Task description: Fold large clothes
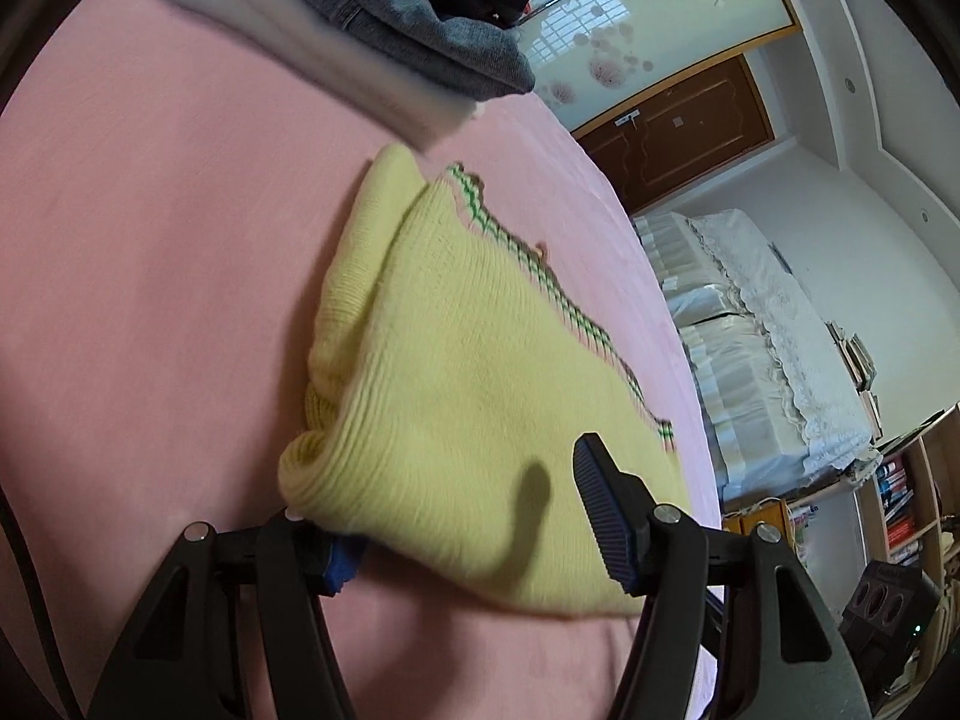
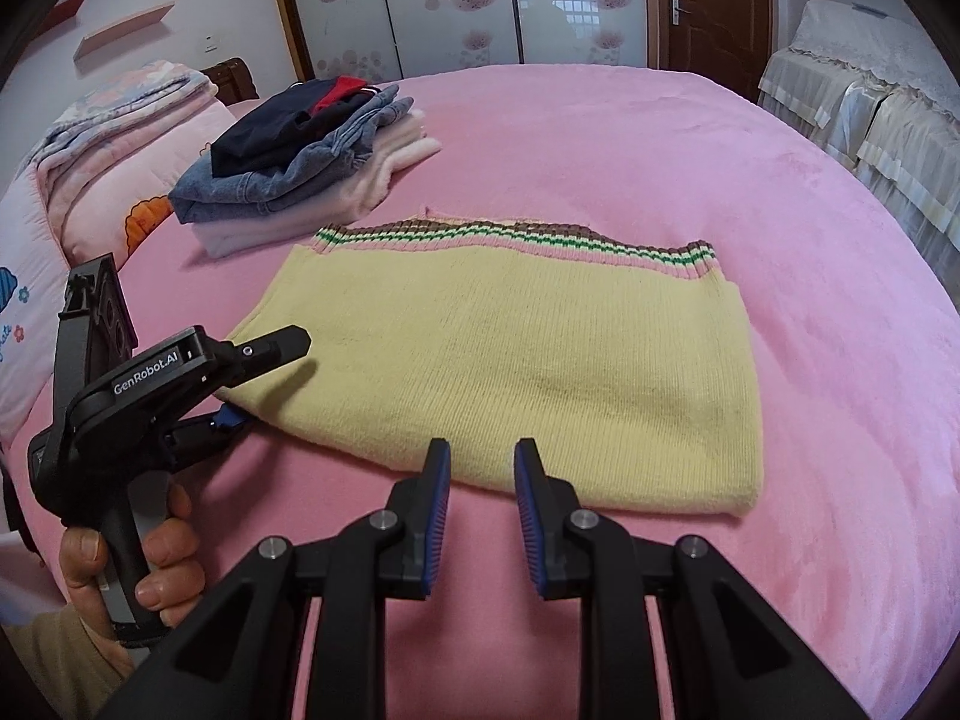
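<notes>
A folded yellow knit sweater point(image 2: 510, 360) with a green, pink and brown striped hem lies flat on the pink bed cover point(image 2: 660, 150). It also shows in the left wrist view point(image 1: 468, 396). My left gripper point(image 2: 264, 378) is open at the sweater's near-left corner, one finger over the fabric and one under it. In the left wrist view, the left gripper point(image 1: 462, 510) straddles that corner. My right gripper point(image 2: 480, 468) is open and empty, just in front of the sweater's near edge, touching nothing.
A stack of folded clothes point(image 2: 300, 156), jeans and dark garments on pale pink ones, sits at the back left of the bed. Folded quilts point(image 2: 114, 138) lie at far left. A covered sofa point(image 2: 858, 108) stands right of the bed.
</notes>
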`<state>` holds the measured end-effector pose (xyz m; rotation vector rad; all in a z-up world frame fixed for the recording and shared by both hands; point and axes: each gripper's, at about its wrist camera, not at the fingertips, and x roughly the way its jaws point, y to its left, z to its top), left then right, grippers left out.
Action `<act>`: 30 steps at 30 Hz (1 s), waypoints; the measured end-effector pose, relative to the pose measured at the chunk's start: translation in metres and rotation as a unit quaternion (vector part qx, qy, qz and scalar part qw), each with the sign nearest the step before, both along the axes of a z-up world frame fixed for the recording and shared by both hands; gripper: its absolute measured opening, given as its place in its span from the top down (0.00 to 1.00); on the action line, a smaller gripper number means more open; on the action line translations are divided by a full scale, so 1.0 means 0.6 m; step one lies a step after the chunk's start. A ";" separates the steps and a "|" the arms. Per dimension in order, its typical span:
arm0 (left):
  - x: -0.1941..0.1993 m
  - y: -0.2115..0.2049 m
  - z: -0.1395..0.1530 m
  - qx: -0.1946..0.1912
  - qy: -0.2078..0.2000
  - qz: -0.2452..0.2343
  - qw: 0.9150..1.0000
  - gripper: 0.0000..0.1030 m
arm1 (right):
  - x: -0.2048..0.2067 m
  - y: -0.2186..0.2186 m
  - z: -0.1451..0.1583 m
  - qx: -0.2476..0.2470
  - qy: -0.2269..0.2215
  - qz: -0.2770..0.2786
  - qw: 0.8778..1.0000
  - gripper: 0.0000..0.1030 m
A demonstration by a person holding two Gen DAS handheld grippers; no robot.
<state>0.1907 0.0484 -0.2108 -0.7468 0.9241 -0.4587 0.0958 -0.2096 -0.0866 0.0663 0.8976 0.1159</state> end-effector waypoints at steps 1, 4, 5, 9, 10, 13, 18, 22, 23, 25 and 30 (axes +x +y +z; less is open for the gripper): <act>0.013 0.006 -0.001 -0.001 0.000 0.002 1.000 0.41 | 0.006 -0.002 -0.001 0.003 0.001 -0.003 1.000 0.79; 0.035 0.008 0.005 0.004 0.006 0.006 1.000 0.42 | 0.018 -0.004 -0.005 0.007 0.001 -0.009 1.000 0.79; 0.038 0.008 0.010 0.011 0.007 0.007 1.000 0.44 | 0.021 -0.005 -0.006 0.007 0.001 -0.011 1.000 0.79; 0.031 -0.007 0.030 0.064 0.008 0.013 0.998 0.71 | 0.027 -0.010 -0.014 0.010 0.007 -0.018 1.000 0.79; 0.027 -0.009 0.037 0.071 0.007 0.016 0.997 0.77 | 0.027 -0.011 -0.016 0.011 0.008 -0.020 1.000 0.79; 0.008 -0.013 0.059 0.099 0.000 0.030 0.995 0.83 | 0.028 -0.015 -0.020 0.013 0.011 -0.024 1.000 0.79; -0.014 -0.021 0.088 0.147 -0.012 0.042 0.988 0.86 | 0.033 -0.011 -0.014 0.008 0.002 -0.026 1.000 0.79; -0.010 -0.037 0.111 0.178 -0.028 0.040 0.983 0.88 | 0.049 0.006 -0.009 -0.010 -0.016 -0.015 1.000 0.79; -0.009 -0.041 0.116 0.184 -0.032 0.041 0.982 0.89 | 0.056 0.012 -0.009 -0.015 -0.022 -0.012 1.000 0.79; -0.008 -0.049 0.124 0.196 -0.039 0.035 0.979 0.89 | 0.068 0.019 -0.012 -0.017 -0.030 -0.005 0.999 0.79; -0.009 -0.088 0.156 0.228 -0.068 0.010 0.971 0.92 | 0.107 0.030 -0.069 -0.021 0.013 0.016 1.000 0.79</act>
